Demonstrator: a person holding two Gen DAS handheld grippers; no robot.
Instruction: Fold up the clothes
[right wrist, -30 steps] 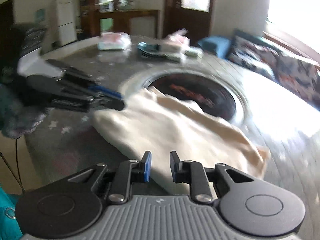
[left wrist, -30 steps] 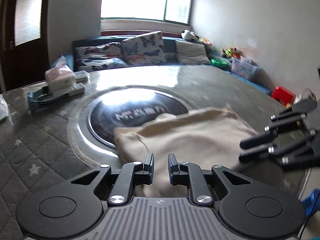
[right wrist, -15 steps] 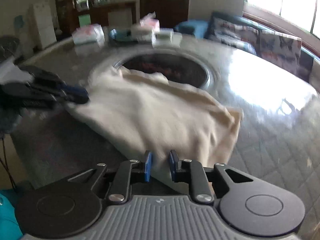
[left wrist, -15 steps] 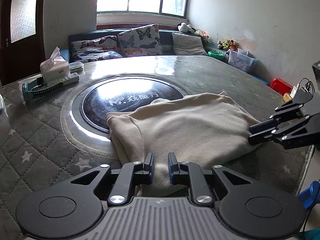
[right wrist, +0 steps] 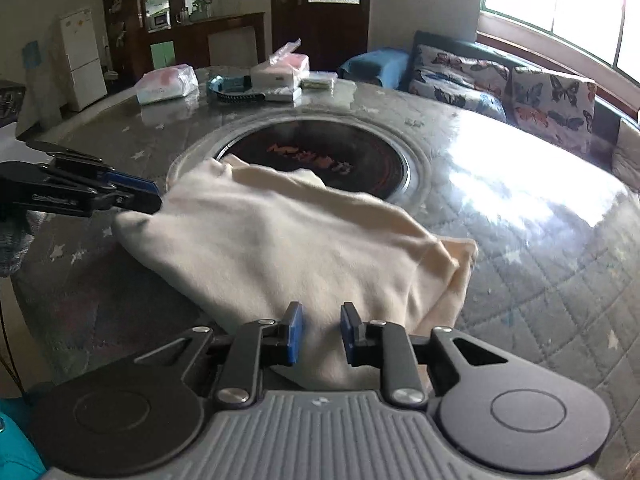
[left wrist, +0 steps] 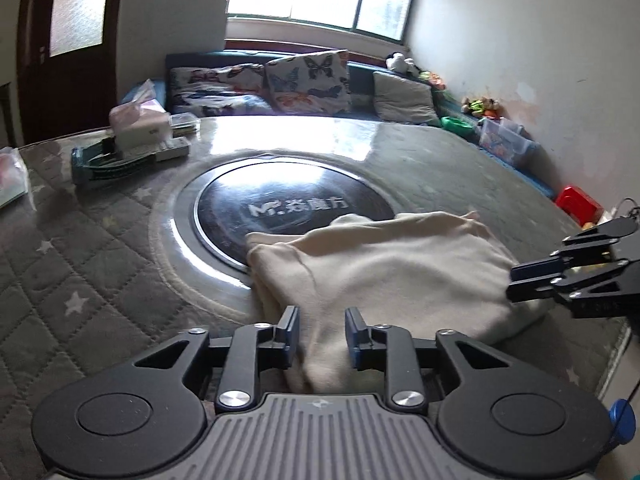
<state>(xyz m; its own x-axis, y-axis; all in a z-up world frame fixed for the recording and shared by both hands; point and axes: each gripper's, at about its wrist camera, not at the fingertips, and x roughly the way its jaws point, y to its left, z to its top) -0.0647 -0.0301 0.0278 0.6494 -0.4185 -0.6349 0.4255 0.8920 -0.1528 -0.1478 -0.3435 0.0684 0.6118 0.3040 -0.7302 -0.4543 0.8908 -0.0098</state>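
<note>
My left gripper point(left wrist: 322, 334) sits at the near left corner of the cream sweatshirt point(left wrist: 384, 276), and its jaws are opening, with a ridge of the cloth running between the pads but no longer pressed by them. I judge this to be the let-go at the end of a fold, so the sound way is to spread the pads fully before I draw back, lest a pad snag the knit and drag the fold askew. The garment lies folded on the quilted table cover point(left wrist: 80, 264), stretching ahead and to the right of that claw, its far edge lapping over the dark round hob point(left wrist: 288, 208) set in the table's middle. Seen from my right side, the left claw's tips rest at the sweatshirt's left edge. My right gripper point(right wrist: 320, 334) holds the near right edge, and its jaws too are opening, standing narrowly apart with the hem between them; whether the pads touch the cloth I cannot tell for sure. From that claw the sweatshirt point(right wrist: 280, 248) spreads ahead and leftward, a loose flap spilling out on its right side, which I would smooth next.
</note>
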